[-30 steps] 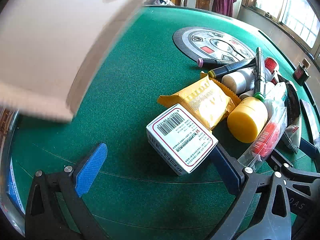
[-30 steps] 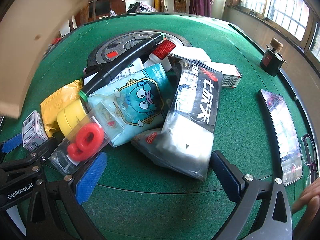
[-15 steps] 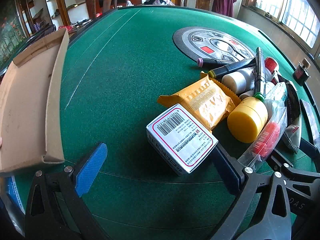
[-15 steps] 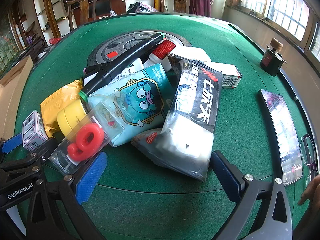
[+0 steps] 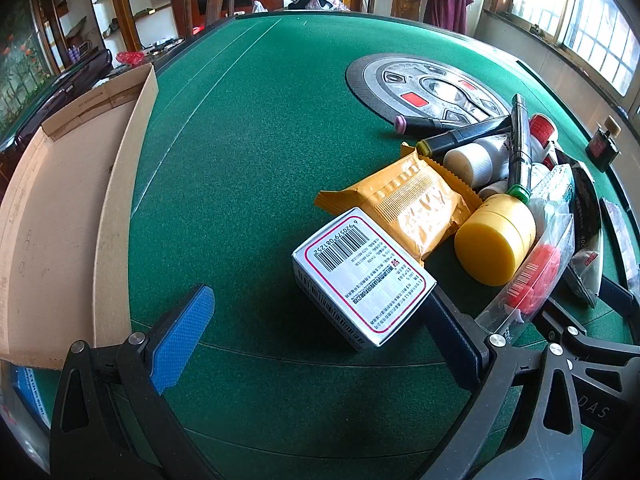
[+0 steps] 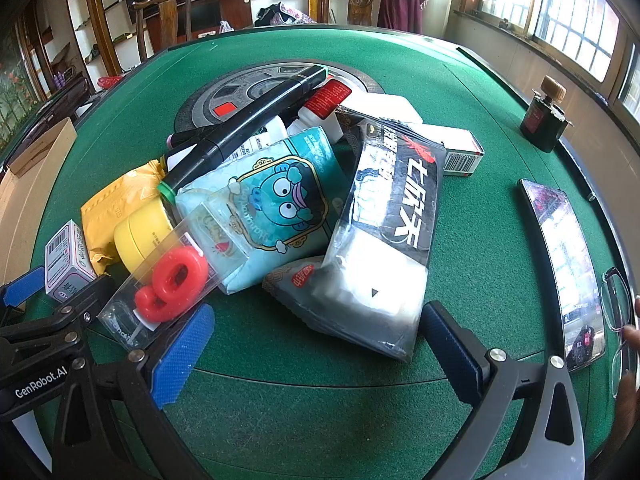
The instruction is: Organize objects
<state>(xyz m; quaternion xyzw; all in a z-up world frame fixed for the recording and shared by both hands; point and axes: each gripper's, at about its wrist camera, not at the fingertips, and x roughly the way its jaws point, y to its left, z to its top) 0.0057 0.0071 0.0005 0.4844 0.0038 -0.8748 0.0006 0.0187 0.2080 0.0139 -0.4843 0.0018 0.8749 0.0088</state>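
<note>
Left gripper [image 5: 320,334] — fingers spread wide, nothing between the pads. Blue left pad [image 5: 182,340] over bare green felt; the dark right finger sits just beside the near corner of a white barcode carton [image 5: 362,276], contact not certain. Beyond the carton, an orange foil packet [image 5: 404,204] lies partly under its far edge. Right of the packet, a yellow round jar [image 5: 494,244] on its side, touching a clear blister pack with red rings [image 5: 532,280]. Farther out, black marker pens [image 5: 520,142] crossed over a white bottle [image 5: 470,160]. Well off to the left of the fingers, an open cardboard box [image 5: 60,208] at the edge of the green table [image 5: 248,128].

Right gripper [image 6: 316,348] — fingers likewise parted and empty, resting low at the near side of the heap. Just ahead, between the two fingers, a black-and-white packet with Chinese print [image 6: 388,240] leans on a smaller grey sachet [image 6: 300,280]. Left of that, a blue cartoon pouch [image 6: 276,208], with the blister pack just beyond the left pad. A long marker lies across the top of the pile. Behind the heap, a white-and-red carton [image 6: 456,152]. Far right: a dark ink bottle [image 6: 546,116], a phone [image 6: 564,264] along the rim, spectacles [image 6: 616,320] beside it — a hand [image 6: 630,380] at the frame edge.
</note>
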